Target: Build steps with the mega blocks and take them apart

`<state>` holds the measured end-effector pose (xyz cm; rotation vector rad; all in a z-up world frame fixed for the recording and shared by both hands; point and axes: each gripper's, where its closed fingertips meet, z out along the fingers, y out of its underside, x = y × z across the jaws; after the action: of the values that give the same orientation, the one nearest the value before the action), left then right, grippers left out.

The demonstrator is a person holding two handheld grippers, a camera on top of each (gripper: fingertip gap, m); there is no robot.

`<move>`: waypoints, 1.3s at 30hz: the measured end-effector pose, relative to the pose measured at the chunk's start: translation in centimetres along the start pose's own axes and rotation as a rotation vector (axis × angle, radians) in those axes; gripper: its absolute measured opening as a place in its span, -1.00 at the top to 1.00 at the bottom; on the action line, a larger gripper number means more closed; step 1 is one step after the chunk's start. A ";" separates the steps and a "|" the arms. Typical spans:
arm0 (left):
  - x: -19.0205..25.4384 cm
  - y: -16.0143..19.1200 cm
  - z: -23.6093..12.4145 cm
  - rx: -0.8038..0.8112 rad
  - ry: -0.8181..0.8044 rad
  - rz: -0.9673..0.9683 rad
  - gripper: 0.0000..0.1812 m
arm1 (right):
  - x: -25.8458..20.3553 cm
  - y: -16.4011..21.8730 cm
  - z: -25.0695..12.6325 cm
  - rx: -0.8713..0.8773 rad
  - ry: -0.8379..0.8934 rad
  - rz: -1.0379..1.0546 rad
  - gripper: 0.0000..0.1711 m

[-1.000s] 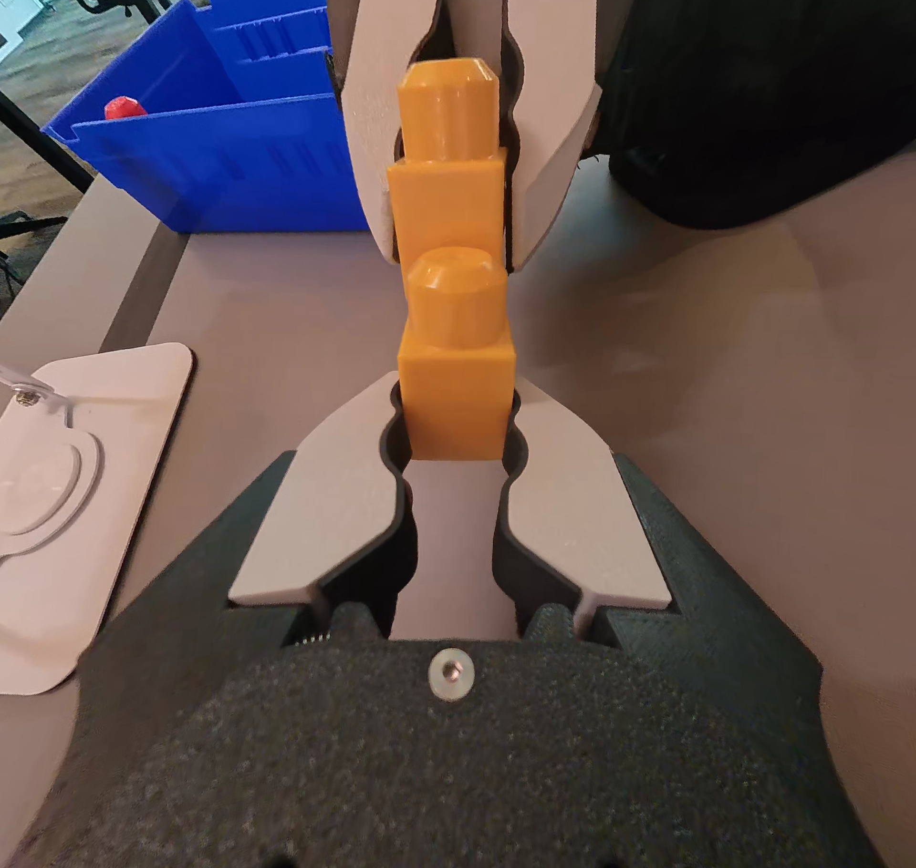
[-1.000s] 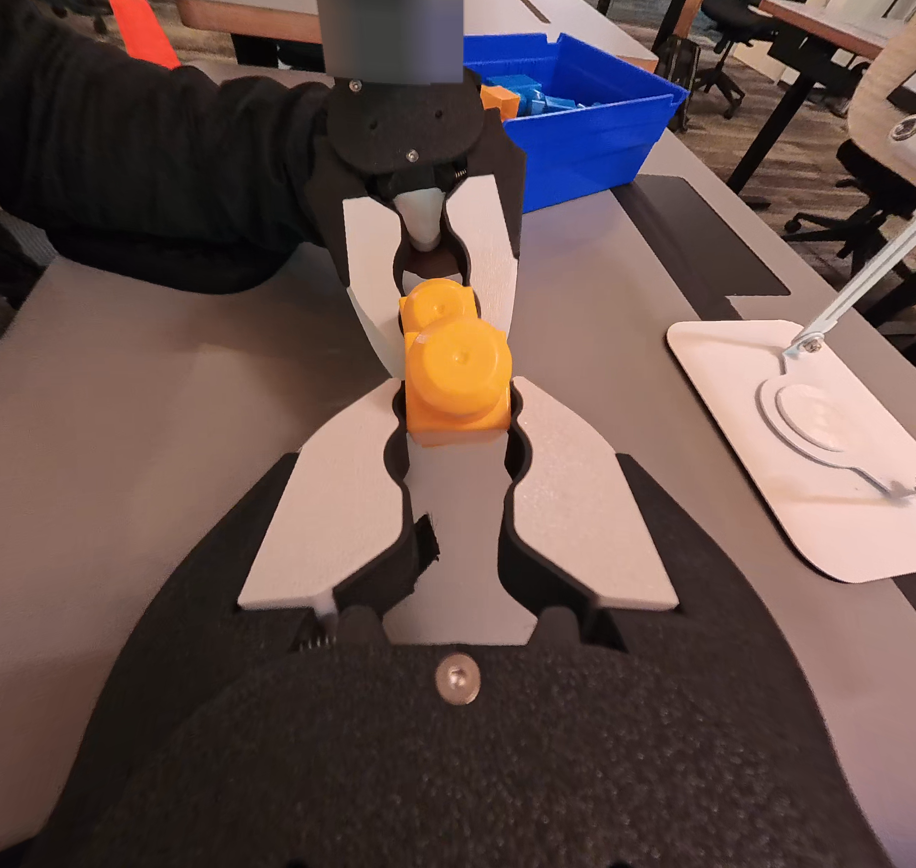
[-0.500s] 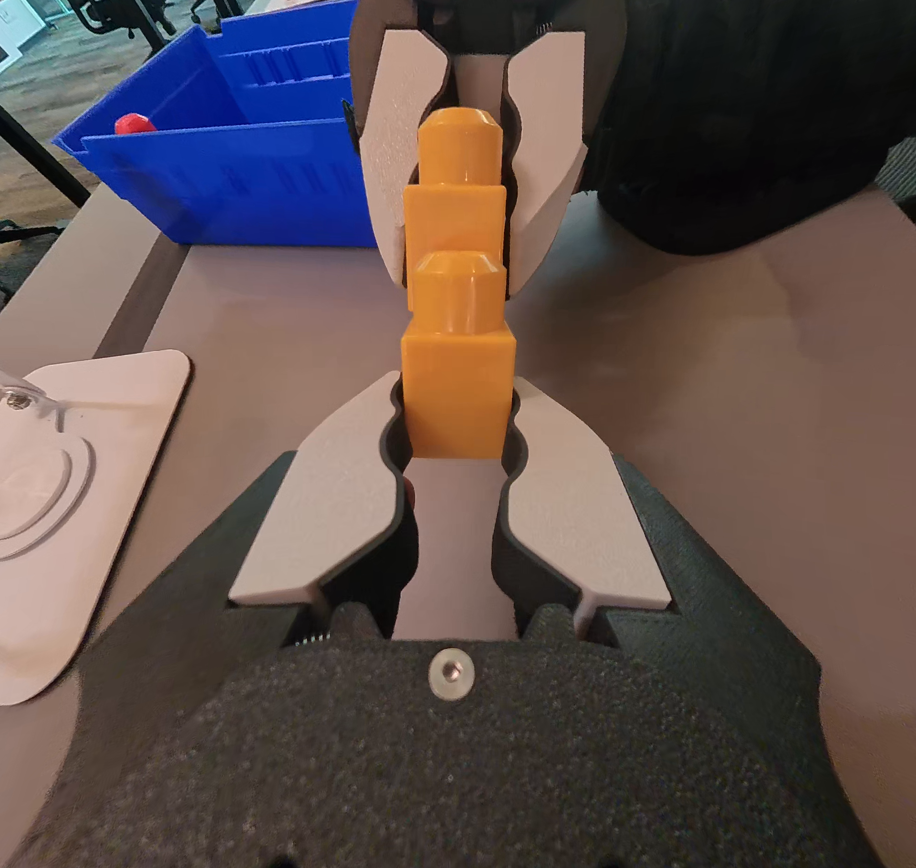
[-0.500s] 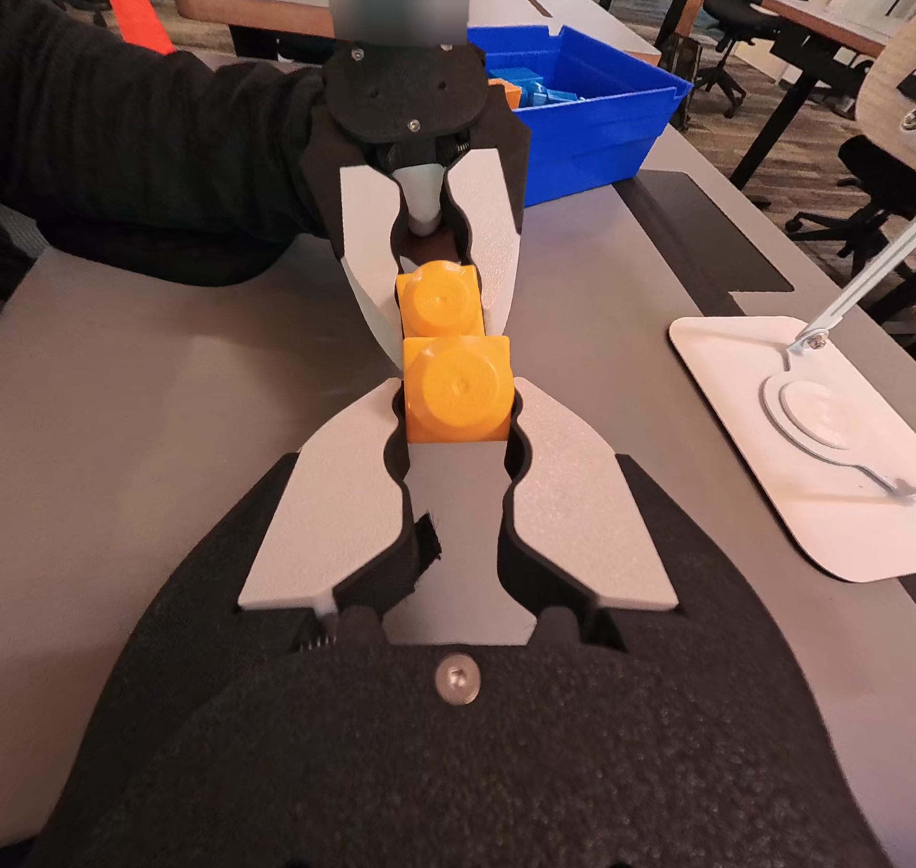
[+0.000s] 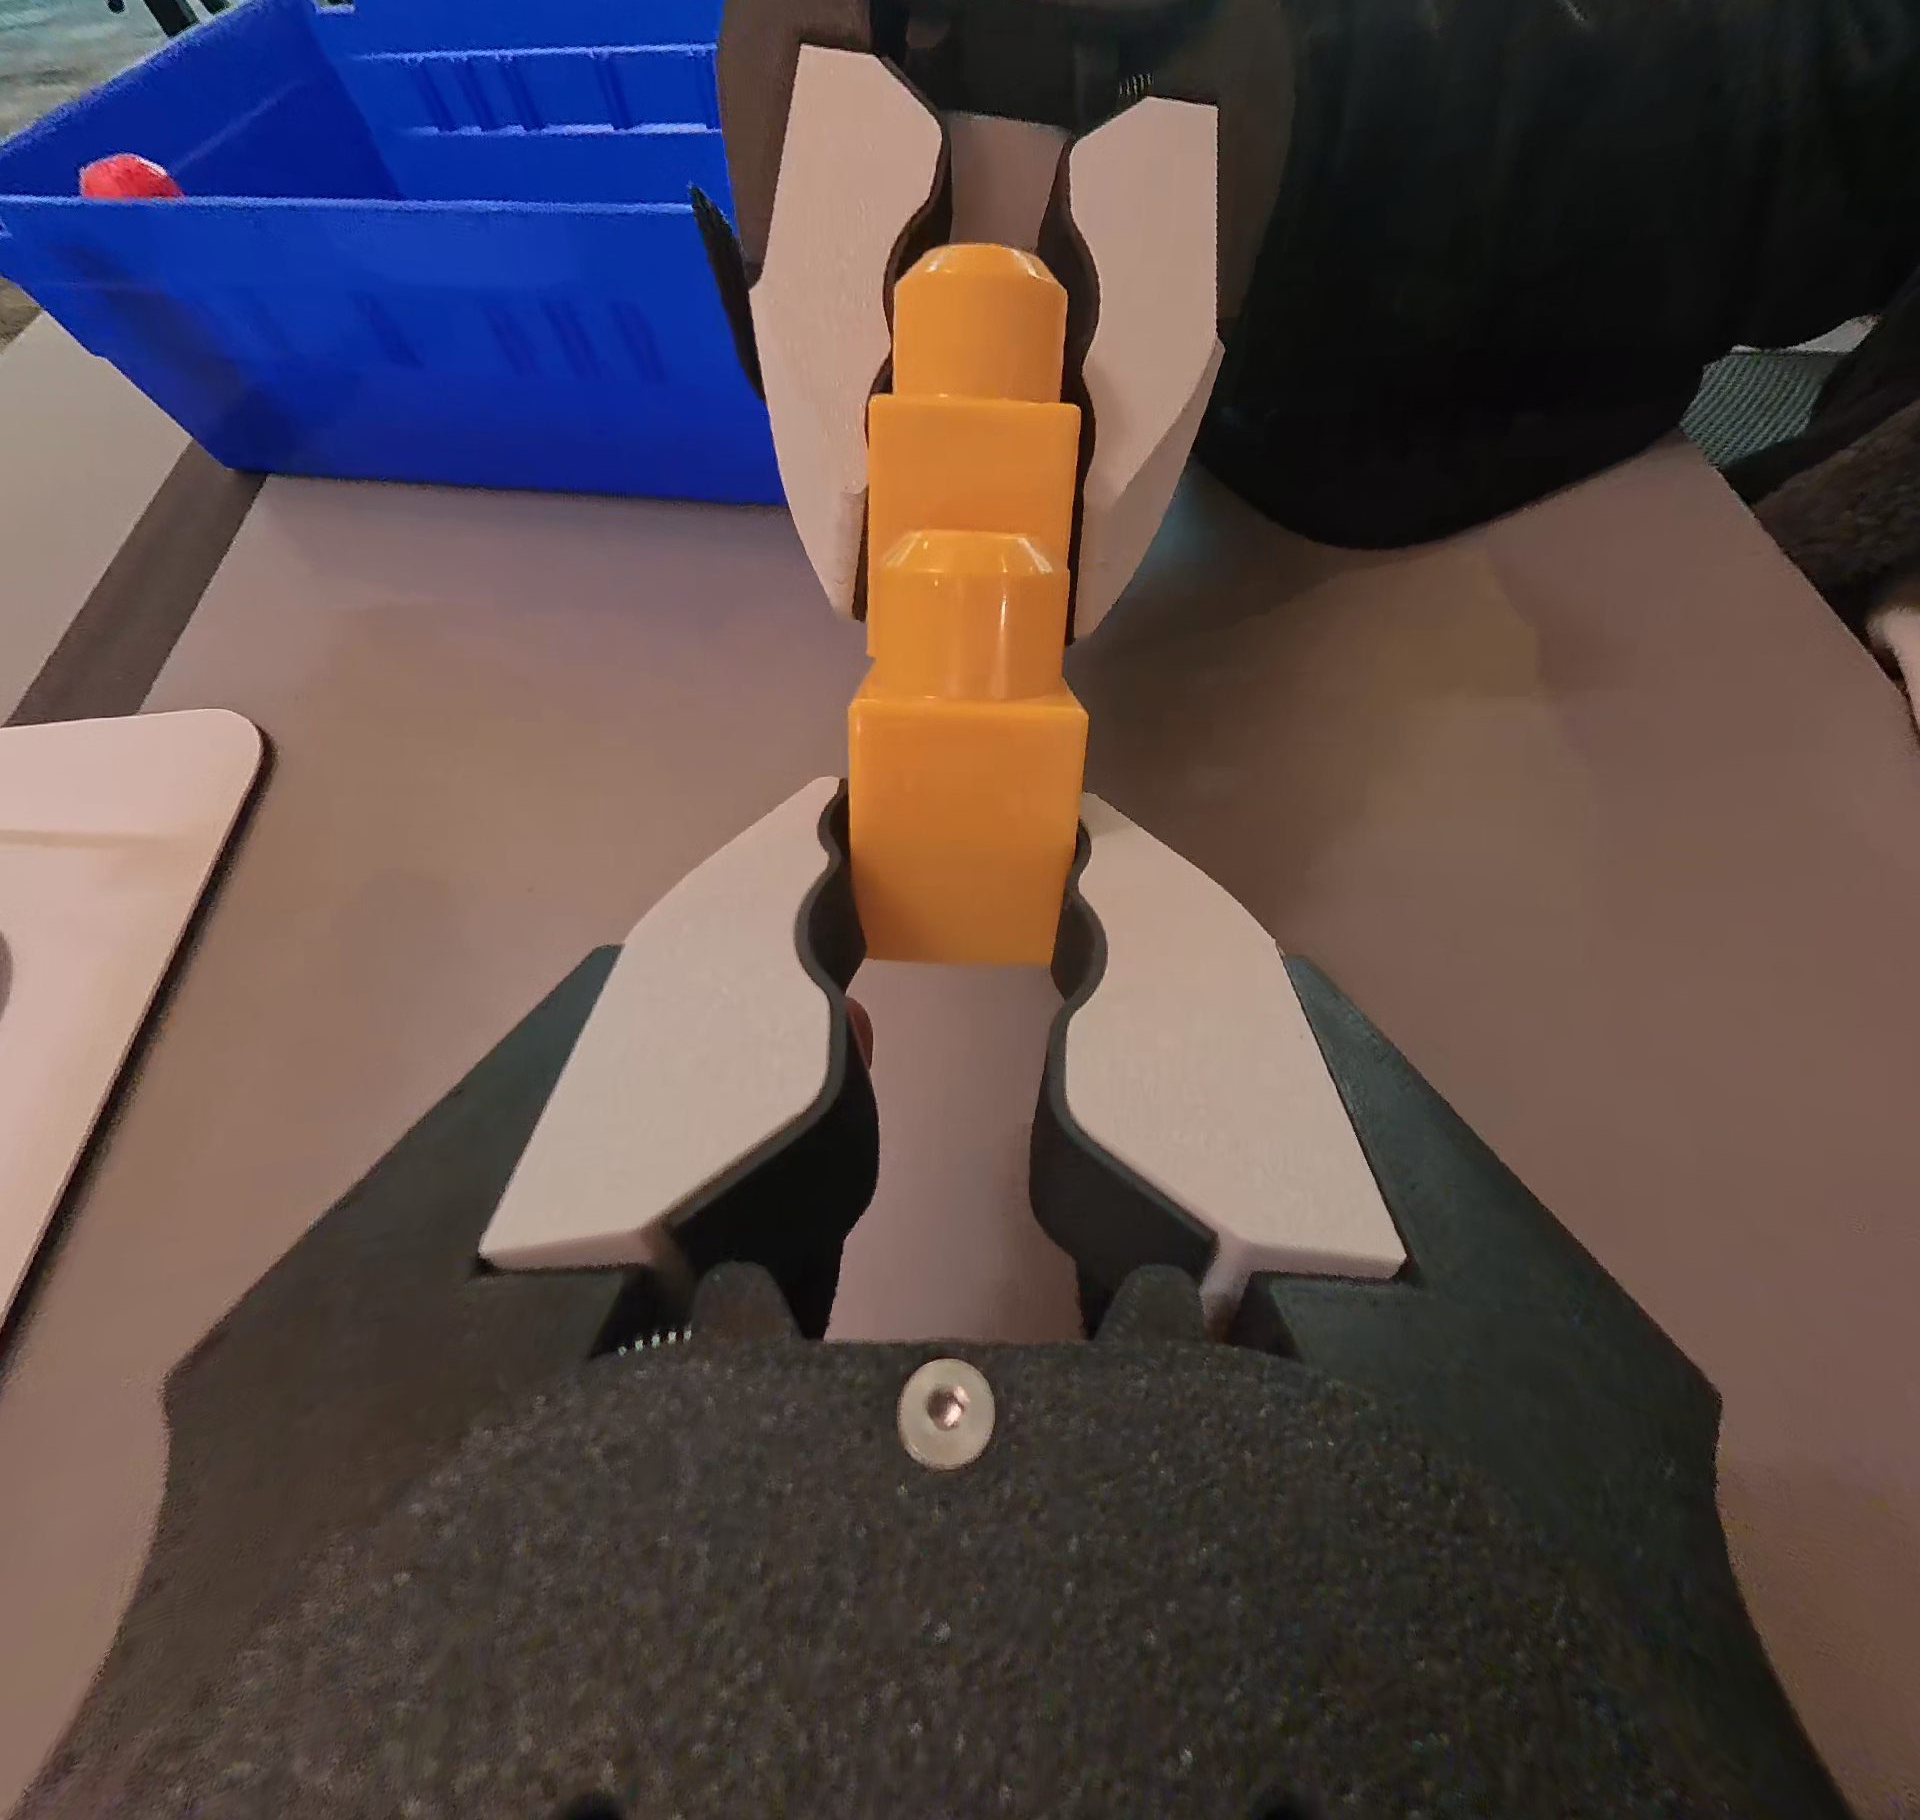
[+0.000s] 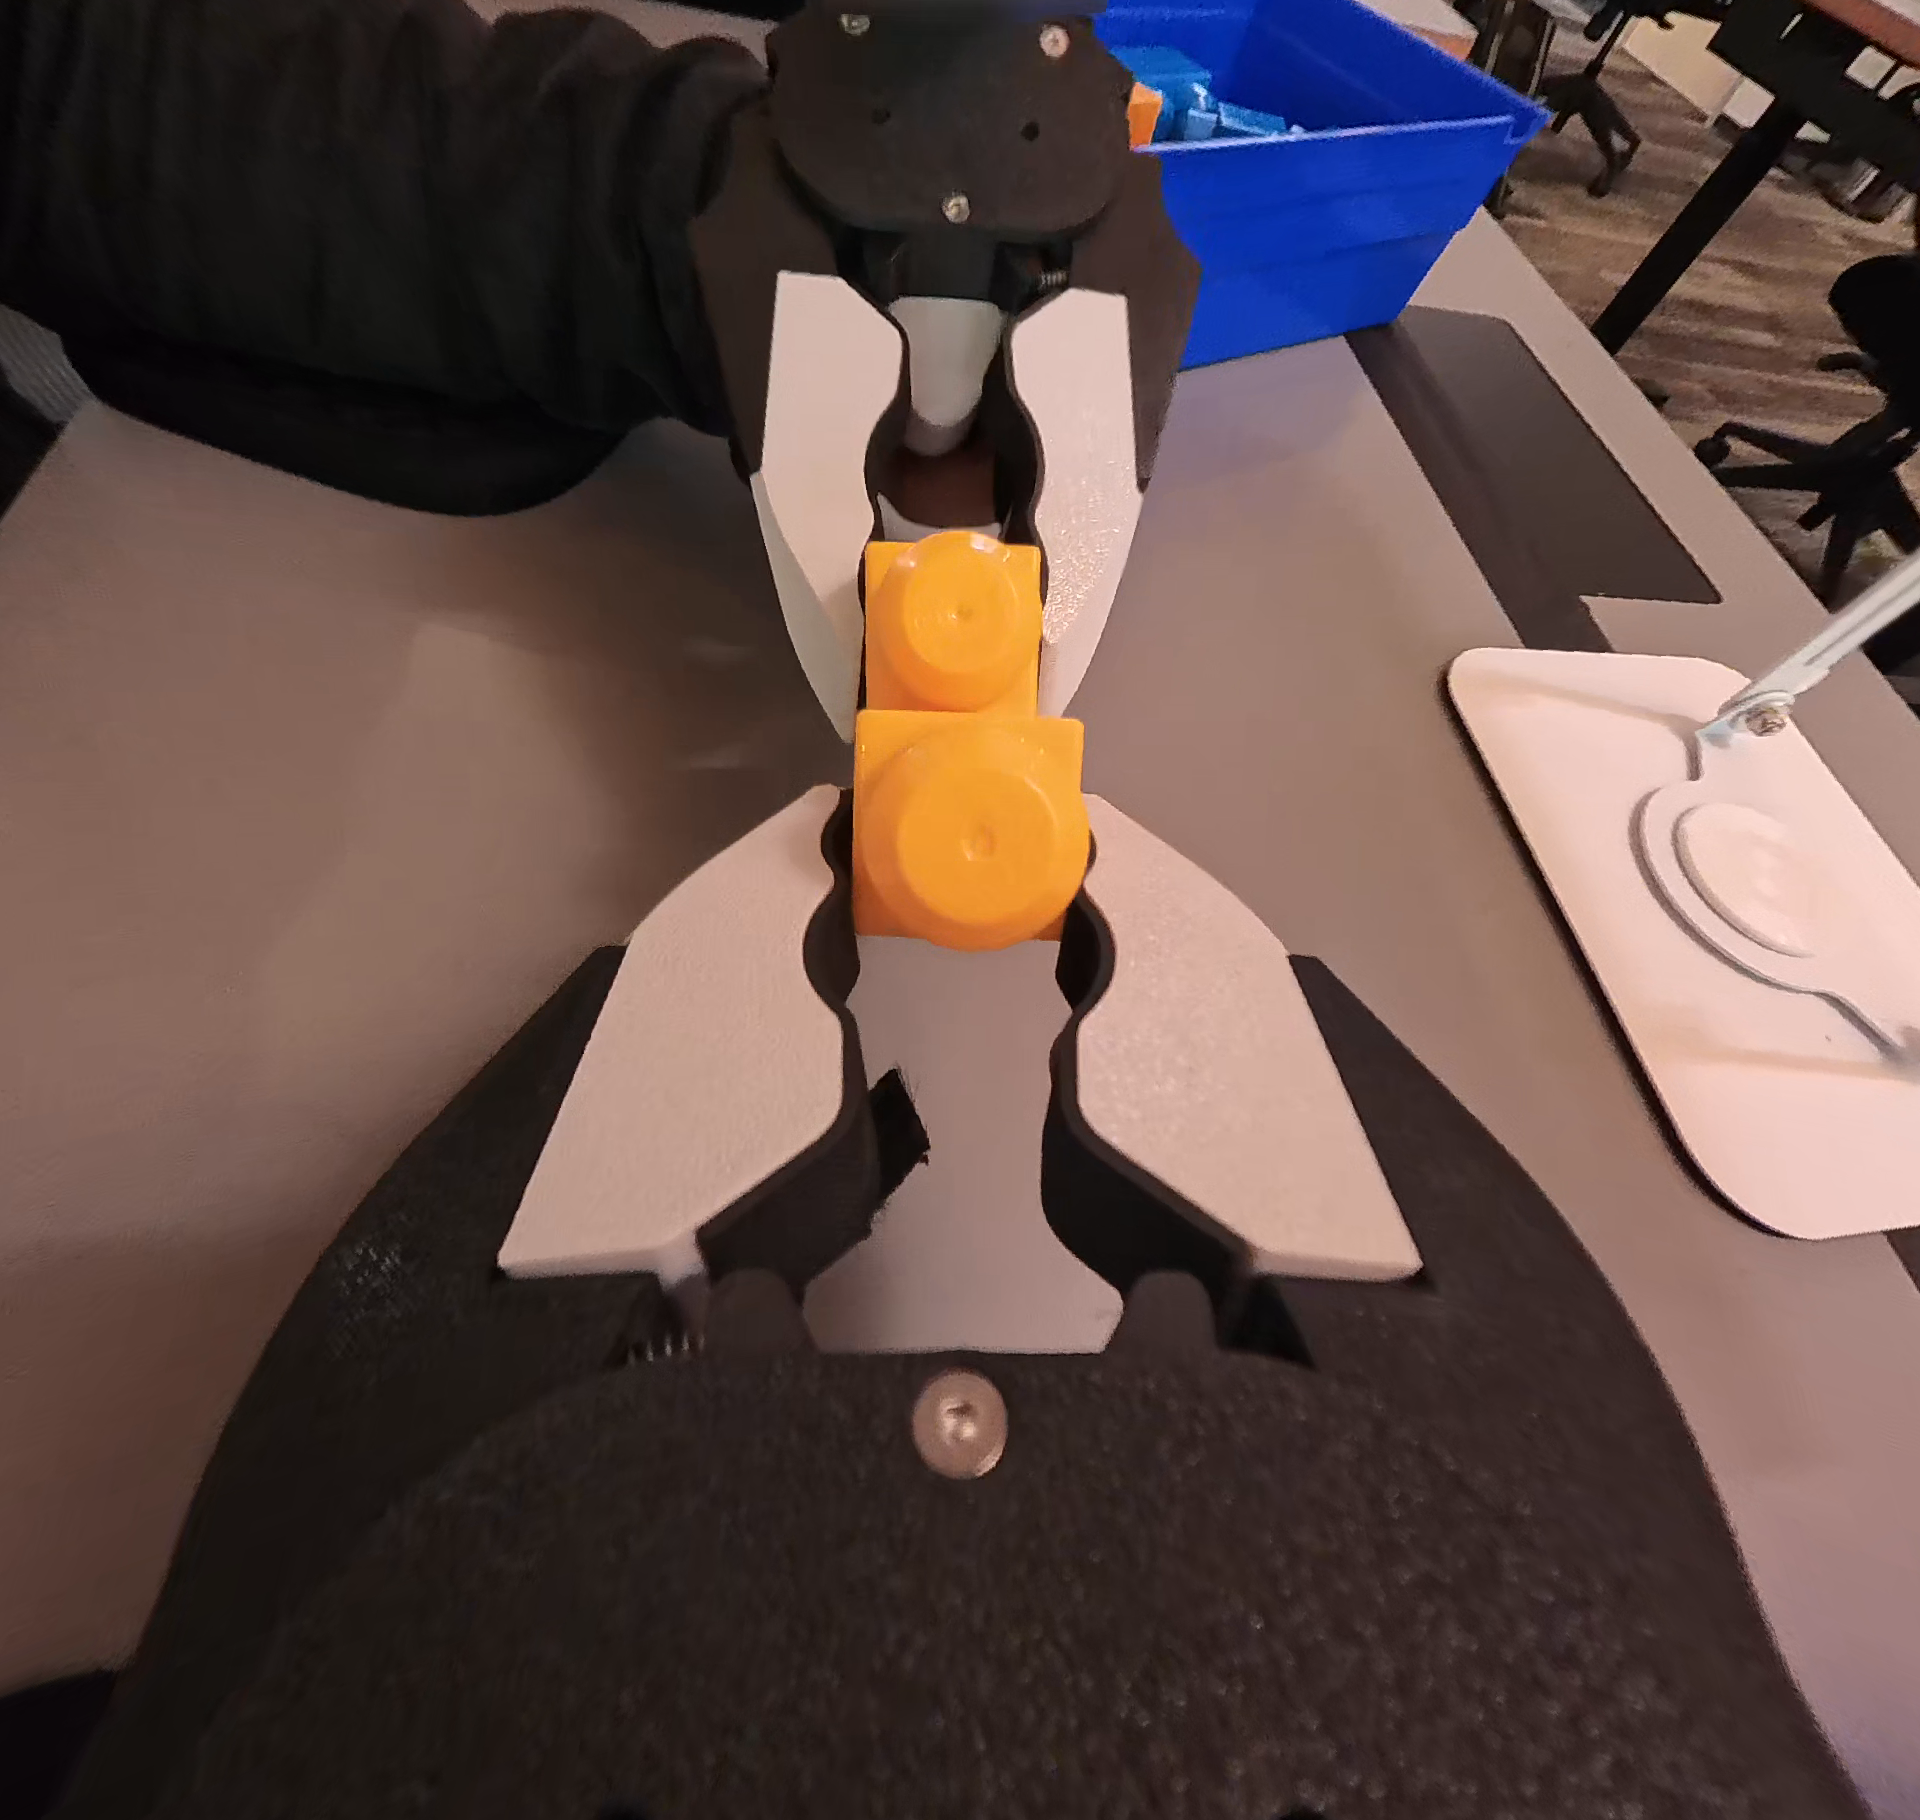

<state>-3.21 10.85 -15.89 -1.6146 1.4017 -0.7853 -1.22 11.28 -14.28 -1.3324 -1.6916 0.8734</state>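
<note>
While both grippers face each other over the table, the left gripper is clamped on one orange block and the right gripper on the other orange block. Blocks touch; whether they're actually joined is hard to tell.

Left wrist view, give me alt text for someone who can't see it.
The left gripper clamps one orange block facing a second orange block held by the right gripper, above a grey table. A blue bin sits behind, left.
</note>
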 end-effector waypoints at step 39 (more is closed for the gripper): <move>-0.3 -5.4 -0.8 0.413 0.059 -0.167 0.59 | 1.3 -5.0 -2.3 0.331 -0.003 0.195 0.57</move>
<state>-1.48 11.12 -10.72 -1.4018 1.0643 -1.1454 -1.47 11.63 -8.67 -1.2787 -1.3613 1.2102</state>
